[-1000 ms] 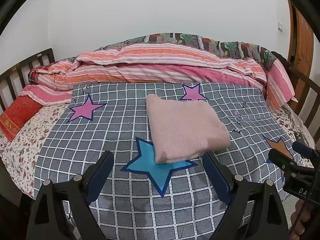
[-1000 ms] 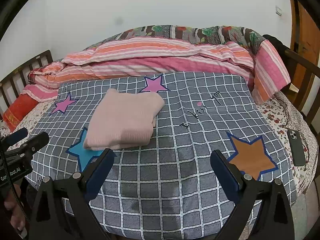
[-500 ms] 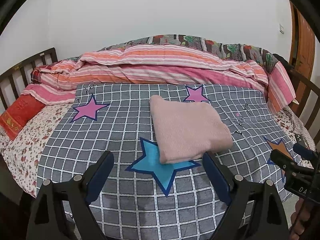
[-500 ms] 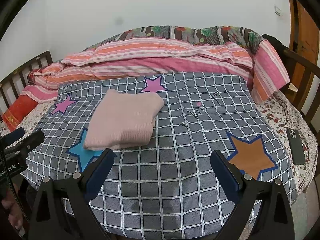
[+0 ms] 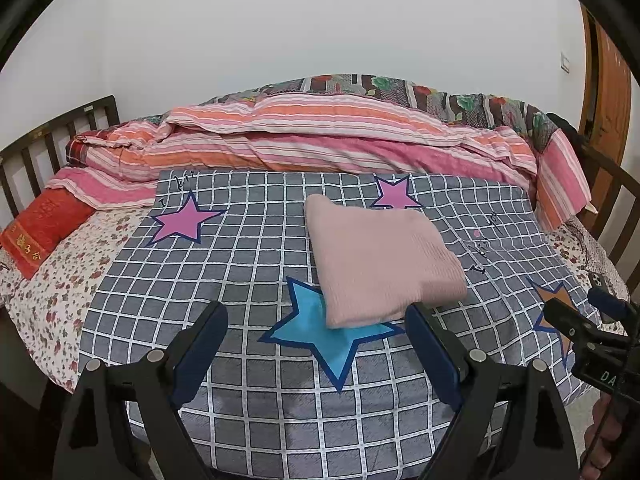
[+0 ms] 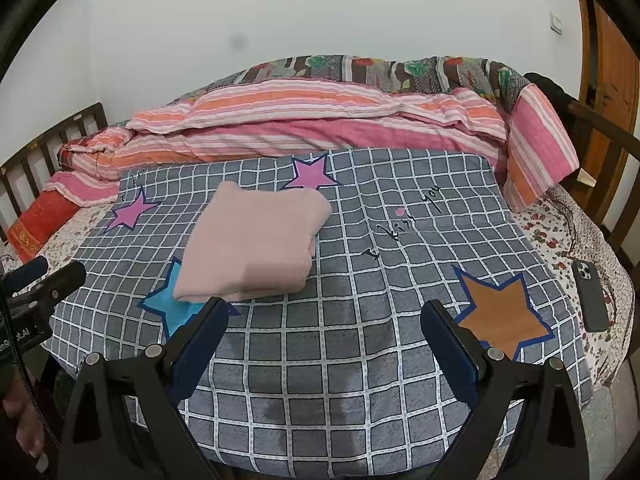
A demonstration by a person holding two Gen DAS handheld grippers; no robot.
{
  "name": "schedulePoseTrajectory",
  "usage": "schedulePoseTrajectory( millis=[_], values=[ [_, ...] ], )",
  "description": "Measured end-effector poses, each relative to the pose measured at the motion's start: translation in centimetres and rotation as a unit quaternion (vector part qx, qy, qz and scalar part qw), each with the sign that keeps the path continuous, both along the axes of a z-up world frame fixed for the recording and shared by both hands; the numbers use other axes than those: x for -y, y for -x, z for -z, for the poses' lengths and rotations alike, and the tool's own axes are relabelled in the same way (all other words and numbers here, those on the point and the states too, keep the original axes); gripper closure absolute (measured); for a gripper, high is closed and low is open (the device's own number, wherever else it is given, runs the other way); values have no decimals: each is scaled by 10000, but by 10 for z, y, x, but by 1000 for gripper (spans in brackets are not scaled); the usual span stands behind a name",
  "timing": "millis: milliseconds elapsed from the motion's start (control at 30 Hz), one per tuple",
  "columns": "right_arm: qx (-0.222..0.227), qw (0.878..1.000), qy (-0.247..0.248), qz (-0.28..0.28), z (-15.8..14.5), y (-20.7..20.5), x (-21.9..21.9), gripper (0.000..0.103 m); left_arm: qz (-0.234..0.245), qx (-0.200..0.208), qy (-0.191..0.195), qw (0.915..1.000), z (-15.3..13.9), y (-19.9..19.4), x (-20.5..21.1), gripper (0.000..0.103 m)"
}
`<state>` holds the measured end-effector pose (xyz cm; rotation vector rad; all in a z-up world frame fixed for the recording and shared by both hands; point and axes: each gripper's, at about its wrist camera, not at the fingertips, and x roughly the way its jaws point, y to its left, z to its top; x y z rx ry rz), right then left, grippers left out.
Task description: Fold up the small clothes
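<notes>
Hovering above the near edge of the blanket [image 5: 248, 256], my left gripper [image 5: 318, 354] stands spread wide with nothing between its fingers. The folded pink garment [image 5: 376, 260] lies flat just beyond its right finger, partly over a blue star [image 5: 324, 334]. My right gripper [image 6: 326, 346] is likewise released and empty; the garment lies beyond its left finger.
</notes>
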<state>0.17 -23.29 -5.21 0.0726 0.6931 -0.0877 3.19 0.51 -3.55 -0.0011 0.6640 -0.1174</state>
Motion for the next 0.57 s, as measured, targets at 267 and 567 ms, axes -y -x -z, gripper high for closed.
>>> schedulePoseTrajectory(
  millis=[267,567],
  values=[
    [79,10000,2,8,-8,5,2,7,-20,60,-24,10000,-6,6,1,13],
    [111,9999,-4,-28,-12,8,3,7,37,123,-37,9999,-15,8,4,13]
  ],
)
